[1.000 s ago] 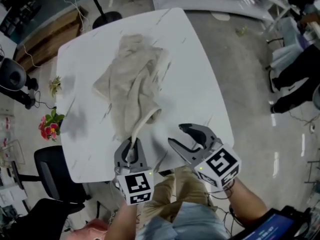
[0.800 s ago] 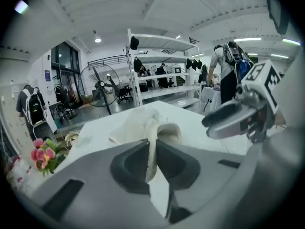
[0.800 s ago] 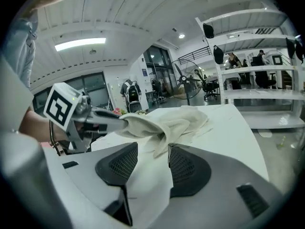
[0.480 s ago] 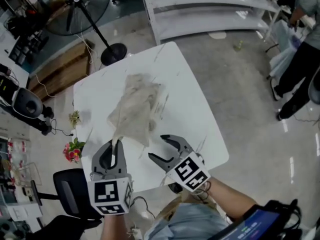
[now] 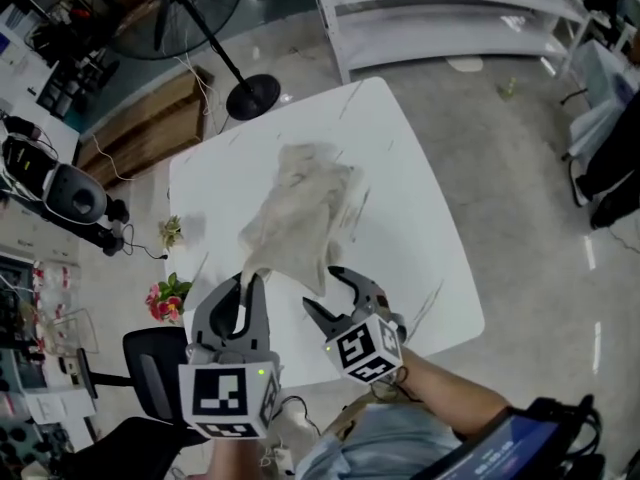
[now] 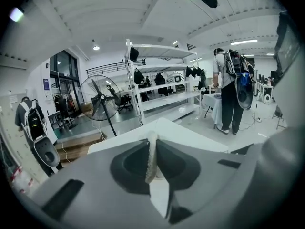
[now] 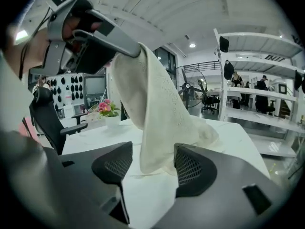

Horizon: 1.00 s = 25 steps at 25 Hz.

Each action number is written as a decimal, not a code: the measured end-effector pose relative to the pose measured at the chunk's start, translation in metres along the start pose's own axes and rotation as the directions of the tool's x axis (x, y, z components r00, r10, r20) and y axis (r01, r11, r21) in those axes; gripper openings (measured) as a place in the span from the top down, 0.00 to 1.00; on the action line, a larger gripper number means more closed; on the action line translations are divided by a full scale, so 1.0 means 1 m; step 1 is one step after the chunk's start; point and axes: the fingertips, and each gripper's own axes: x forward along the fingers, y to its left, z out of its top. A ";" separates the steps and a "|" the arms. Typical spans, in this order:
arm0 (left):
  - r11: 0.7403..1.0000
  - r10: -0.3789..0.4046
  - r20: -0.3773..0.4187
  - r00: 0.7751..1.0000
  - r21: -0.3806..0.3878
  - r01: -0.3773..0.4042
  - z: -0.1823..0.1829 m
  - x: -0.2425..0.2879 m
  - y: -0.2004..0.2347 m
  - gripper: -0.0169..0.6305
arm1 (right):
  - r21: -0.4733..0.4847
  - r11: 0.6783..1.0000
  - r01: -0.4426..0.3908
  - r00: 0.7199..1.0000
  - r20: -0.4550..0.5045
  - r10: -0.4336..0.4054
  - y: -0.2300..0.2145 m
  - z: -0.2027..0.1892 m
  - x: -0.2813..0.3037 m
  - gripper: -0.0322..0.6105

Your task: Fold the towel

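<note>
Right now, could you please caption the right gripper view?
The towel held up by left gripper hangs between right gripper's jaws, which have just been opening.

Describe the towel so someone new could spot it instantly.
Find the white table in mid-floor. On it lies a crumpled cream towel, the only cloth there, its near corner pinched and held up by the left gripper.

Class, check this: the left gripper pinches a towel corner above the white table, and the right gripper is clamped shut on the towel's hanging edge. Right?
No. The right gripper is open: its jaws have just been opening and stand apart, the towel hanging unclamped between them, per the right gripper view. The rest holds.
</note>
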 end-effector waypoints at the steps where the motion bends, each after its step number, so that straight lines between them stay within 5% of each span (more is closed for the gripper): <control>1: 1.000 -0.002 -0.001 1.000 -0.008 0.002 0.000 0.000 0.002 0.93 | -0.013 1.000 0.024 1.000 0.006 -0.024 -0.006 0.001 0.001 0.55; 4: 0.999 -0.013 0.005 1.000 -0.044 0.013 -0.003 -0.002 0.009 0.93 | -0.050 0.995 0.086 0.996 0.007 -0.086 -0.027 0.004 0.001 0.89; 9: 0.992 -0.047 0.015 0.999 -0.119 0.049 -0.018 -0.016 0.021 0.93 | -0.097 0.978 0.187 0.982 0.015 -0.186 -0.076 0.030 -0.033 0.90; 13: 0.990 -0.083 0.033 0.996 -0.115 0.087 -0.017 -0.040 0.010 0.93 | -0.196 0.933 0.302 0.953 0.103 -0.286 -0.100 0.081 -0.081 0.90; 18: 0.989 -0.096 0.124 0.988 -0.103 0.109 -0.003 -0.073 -0.001 0.93 | -0.227 0.893 0.388 0.918 0.179 -0.353 -0.091 0.119 -0.128 0.90; 25: 0.987 -0.102 0.190 0.977 -0.103 0.123 -0.009 -0.116 -0.014 0.93 | -0.246 0.876 0.415 0.906 0.196 -0.374 -0.054 0.116 -0.172 0.90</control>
